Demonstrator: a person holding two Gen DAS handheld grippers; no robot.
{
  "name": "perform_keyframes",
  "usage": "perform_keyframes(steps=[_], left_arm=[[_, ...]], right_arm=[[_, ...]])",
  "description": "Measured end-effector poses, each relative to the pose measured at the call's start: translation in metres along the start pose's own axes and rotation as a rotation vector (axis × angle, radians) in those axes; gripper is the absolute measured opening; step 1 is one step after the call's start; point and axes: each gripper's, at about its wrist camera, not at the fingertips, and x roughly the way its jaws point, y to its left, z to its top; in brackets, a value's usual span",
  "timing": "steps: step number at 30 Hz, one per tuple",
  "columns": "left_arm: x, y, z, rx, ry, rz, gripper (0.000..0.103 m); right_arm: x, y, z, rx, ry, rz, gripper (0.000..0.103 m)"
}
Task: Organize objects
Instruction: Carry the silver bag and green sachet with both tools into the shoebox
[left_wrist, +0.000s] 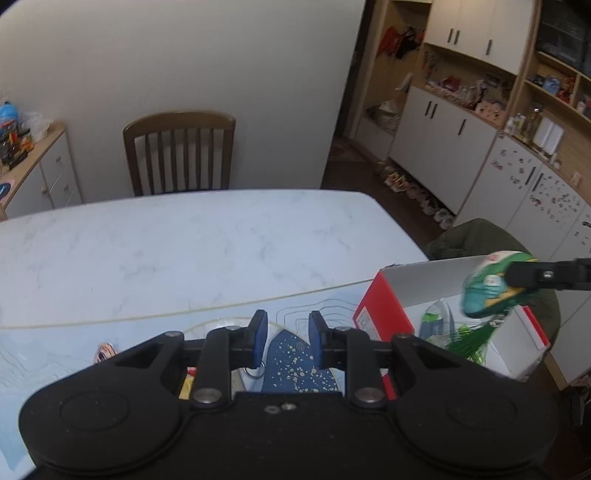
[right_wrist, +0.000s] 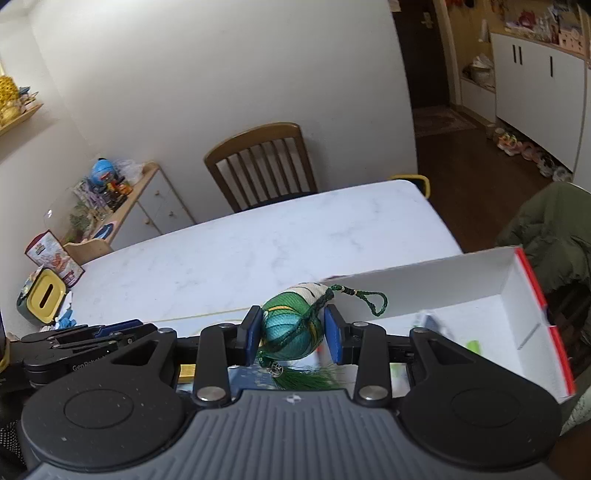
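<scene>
My right gripper (right_wrist: 293, 334) is shut on a green and teal ball ornament (right_wrist: 284, 321) with a braided cord loop and a green tassel hanging below. In the left wrist view the ornament (left_wrist: 487, 291) hangs in the right gripper (left_wrist: 517, 280) above an open red and white box (left_wrist: 417, 284). That box (right_wrist: 424, 288) lies just right of the ornament and holds a few small items. My left gripper (left_wrist: 286, 332) is open over a dark blue speckled object (left_wrist: 291, 365) with a metal ring beside it. The left gripper (right_wrist: 74, 336) also shows side-on at the left.
A white marble table (left_wrist: 184, 251) has a light blue mat (left_wrist: 55, 354) at its near edge. A wooden chair (left_wrist: 179, 155) stands at the far side. A green jacket (right_wrist: 550, 225) hangs right of the box. A yellow-lidded container (right_wrist: 46, 295) sits at the table's left end.
</scene>
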Motion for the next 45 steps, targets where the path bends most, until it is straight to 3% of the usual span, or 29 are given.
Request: perform_keyframes(steps=[3,6,9,11,13,15,23,30,39,45], left_arm=[[0.017,0.003,-0.008,-0.027,0.047,0.019,0.022],[0.027,-0.003,-0.025,-0.001,0.108,0.016,0.032],[0.037,-0.010,-0.047,0.015,0.172,0.020,0.035],[0.044,-0.011,-0.062,0.005,0.209,0.036,0.044],[0.051,-0.012,-0.075,-0.003,0.235,0.057,0.068],[0.055,-0.015,-0.086,0.014,0.255,0.072,0.072],[0.089,-0.025,-0.120,0.056,0.355,0.162,0.066],[0.094,-0.027,-0.129,0.038,0.341,0.241,0.046],[0.080,-0.029,-0.119,-0.043,0.311,0.232,0.037],[0.048,-0.049,-0.083,-0.088,0.226,0.145,0.037]], right_arm=[[-0.001,-0.018,-0.001,0.000,0.011,0.001,0.035],[-0.002,-0.036,-0.002,0.013,0.023,0.006,0.035],[-0.002,-0.050,-0.003,0.015,0.031,0.007,0.035],[-0.004,-0.059,-0.002,0.016,0.035,0.009,0.035],[-0.005,-0.068,-0.002,0.016,0.036,0.003,0.035],[-0.004,-0.075,0.000,0.017,0.041,0.005,0.035],[-0.004,-0.092,0.005,0.002,0.049,0.011,0.035],[-0.002,-0.104,0.010,-0.003,0.056,0.020,0.035],[0.001,-0.117,0.012,-0.003,0.058,0.032,0.035],[-0.003,-0.125,0.018,-0.002,0.036,0.037,0.035]])
